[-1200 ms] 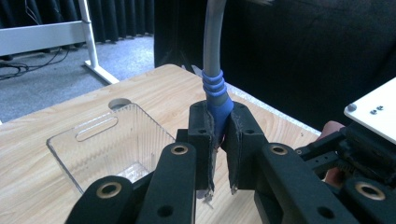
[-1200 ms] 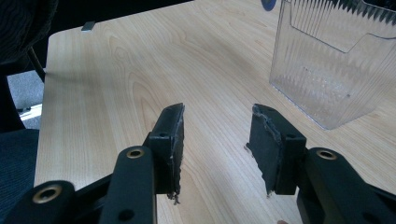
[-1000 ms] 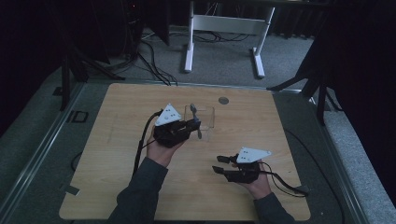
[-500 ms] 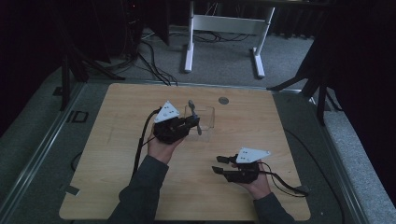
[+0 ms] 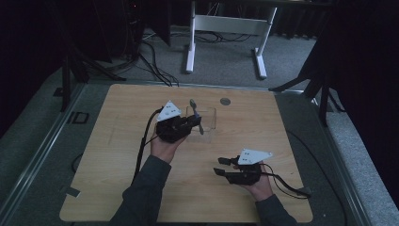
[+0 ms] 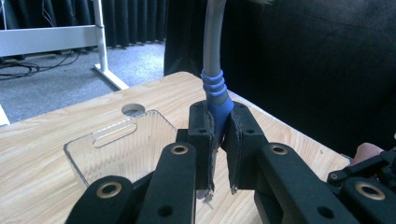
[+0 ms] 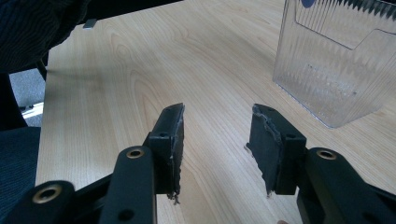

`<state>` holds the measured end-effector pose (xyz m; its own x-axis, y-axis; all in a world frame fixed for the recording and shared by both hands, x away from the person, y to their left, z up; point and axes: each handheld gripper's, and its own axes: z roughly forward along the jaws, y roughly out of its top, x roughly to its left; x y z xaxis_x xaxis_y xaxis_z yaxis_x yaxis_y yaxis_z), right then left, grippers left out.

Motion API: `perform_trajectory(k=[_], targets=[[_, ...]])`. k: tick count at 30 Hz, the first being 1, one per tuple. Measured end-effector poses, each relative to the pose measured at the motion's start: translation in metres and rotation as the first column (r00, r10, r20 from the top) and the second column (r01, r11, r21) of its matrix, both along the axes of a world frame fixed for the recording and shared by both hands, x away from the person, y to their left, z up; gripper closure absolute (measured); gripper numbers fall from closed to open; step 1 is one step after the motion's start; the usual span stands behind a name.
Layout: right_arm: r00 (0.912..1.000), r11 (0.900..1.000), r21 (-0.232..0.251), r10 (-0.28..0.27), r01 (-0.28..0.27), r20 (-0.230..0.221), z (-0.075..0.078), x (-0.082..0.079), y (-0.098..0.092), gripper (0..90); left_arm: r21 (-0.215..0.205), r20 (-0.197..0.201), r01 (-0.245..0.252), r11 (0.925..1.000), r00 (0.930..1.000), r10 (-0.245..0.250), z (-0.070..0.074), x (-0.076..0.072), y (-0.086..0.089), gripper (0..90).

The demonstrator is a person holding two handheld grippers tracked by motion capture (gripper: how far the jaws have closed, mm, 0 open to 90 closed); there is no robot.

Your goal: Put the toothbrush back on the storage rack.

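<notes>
A grey utensil (image 6: pixel 214 56) with a ribbed blue grip stands up between the pads of my left gripper (image 6: pixel 219 126), which is shut on the blue part. In the high view the left gripper (image 5: pixel 192 123) is at the table's middle, with the utensil (image 5: pixel 193 104) rising beside the near left of a clear plastic box (image 5: pixel 209 117). The box (image 6: pixel 123 149) lies just left of the jaws in the left gripper view. My right gripper (image 5: pixel 220 166) rests near the front right, open. Nothing is between its fingers (image 7: pixel 217 126), and the box (image 7: pixel 336 70) stands beyond them.
The wooden table (image 5: pixel 117 155) has a round hole (image 5: pixel 225 101) behind the box. A white desk frame (image 5: pixel 226 28) and cables lie on the floor beyond the far edge. Dark curtains close off the right side.
</notes>
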<state>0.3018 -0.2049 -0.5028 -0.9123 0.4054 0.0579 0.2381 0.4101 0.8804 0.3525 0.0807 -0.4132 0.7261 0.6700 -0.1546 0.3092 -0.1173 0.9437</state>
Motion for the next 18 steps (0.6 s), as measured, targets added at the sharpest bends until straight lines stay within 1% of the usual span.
perform_trajectory(k=[18], targets=[[1.0,1.0,-0.003,0.002,-0.003,-0.008,-0.001,0.0,0.001,54.4,0.009,-0.023,-0.033,0.9994,0.9992,0.033,-0.006,0.017,0.008,81.4]])
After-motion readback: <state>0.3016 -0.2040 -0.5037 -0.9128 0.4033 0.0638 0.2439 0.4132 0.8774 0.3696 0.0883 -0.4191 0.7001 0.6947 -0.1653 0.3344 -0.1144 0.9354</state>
